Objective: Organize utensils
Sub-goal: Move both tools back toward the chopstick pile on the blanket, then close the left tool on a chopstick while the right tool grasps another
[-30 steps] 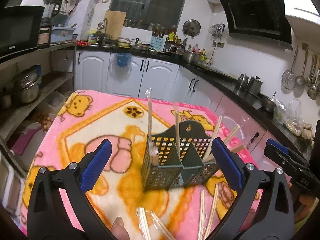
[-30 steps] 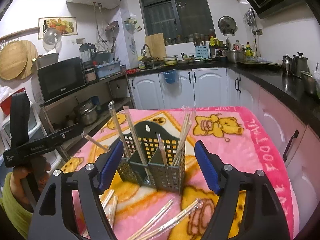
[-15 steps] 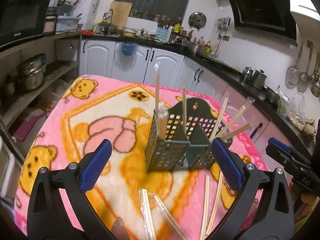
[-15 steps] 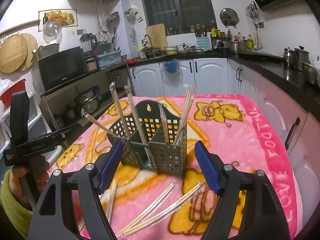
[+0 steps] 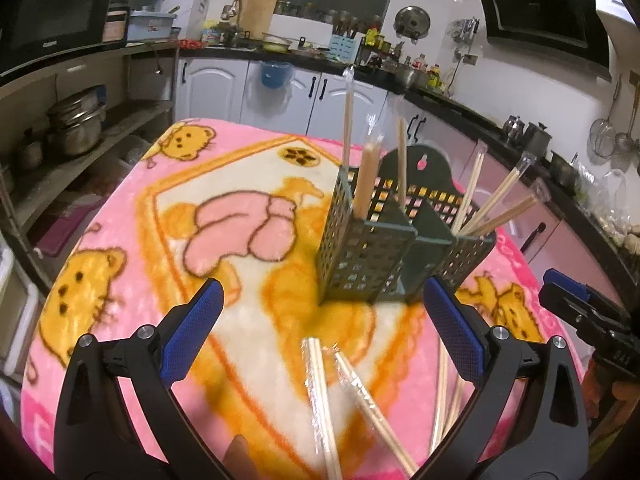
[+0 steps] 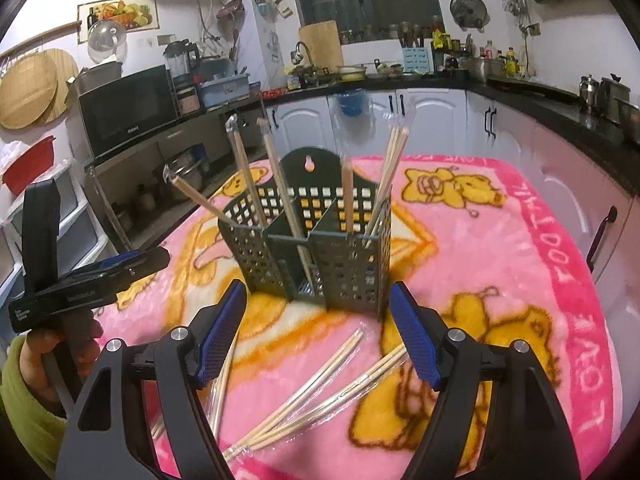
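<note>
Kitchen w/ pink bear blanket; dark countertops

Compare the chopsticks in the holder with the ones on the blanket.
The chopsticks in the holder stand upright or leaning, sorted among the compartments of the holder. The chopsticks on the blanket lie flat, scattered and crossing. Both are pale wooden sticks in clear wrappers.

open tongs, caddy, loose chopsticks

Both wrist cameras face the caddy closely, obliquely.
</note>
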`<state>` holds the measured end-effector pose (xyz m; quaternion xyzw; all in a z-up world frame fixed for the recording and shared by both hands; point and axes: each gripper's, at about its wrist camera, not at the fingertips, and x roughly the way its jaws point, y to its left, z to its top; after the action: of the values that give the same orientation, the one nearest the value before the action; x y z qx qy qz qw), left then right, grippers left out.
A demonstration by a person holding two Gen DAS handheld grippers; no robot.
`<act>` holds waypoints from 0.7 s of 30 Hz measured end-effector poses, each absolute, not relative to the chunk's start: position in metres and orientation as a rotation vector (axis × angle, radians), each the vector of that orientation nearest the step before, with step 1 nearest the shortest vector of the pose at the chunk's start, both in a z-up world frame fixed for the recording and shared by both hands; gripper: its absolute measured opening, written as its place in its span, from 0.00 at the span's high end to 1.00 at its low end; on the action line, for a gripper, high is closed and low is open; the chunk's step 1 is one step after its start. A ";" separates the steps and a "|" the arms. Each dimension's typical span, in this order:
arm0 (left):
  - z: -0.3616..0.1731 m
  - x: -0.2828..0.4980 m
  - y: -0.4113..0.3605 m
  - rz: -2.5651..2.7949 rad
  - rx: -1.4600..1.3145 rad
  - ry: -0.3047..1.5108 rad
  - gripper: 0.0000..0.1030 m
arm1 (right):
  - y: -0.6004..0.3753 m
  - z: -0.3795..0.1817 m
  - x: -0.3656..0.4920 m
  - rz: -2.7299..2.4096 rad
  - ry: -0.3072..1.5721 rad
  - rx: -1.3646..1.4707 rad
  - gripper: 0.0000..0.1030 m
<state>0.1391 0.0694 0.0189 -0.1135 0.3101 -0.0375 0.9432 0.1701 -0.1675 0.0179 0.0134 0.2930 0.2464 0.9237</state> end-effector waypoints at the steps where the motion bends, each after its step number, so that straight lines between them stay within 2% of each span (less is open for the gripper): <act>1: 0.017 0.139 0.070 -0.076 -0.231 0.637 0.11 | -0.166 0.016 0.170 0.508 0.608 0.025 0.31; 17: -0.021 0.131 0.070 -0.054 -0.196 0.727 0.11 | -0.153 -0.013 0.175 0.520 0.688 0.001 0.31; 21: -0.031 0.130 0.072 -0.061 -0.199 0.761 0.19 | -0.151 -0.019 0.179 0.518 0.707 -0.004 0.31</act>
<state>0.1297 0.0719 -0.0314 -0.0967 0.3709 -0.0299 0.9232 0.1788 -0.1507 -0.0190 -0.0020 0.3422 0.2510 0.9055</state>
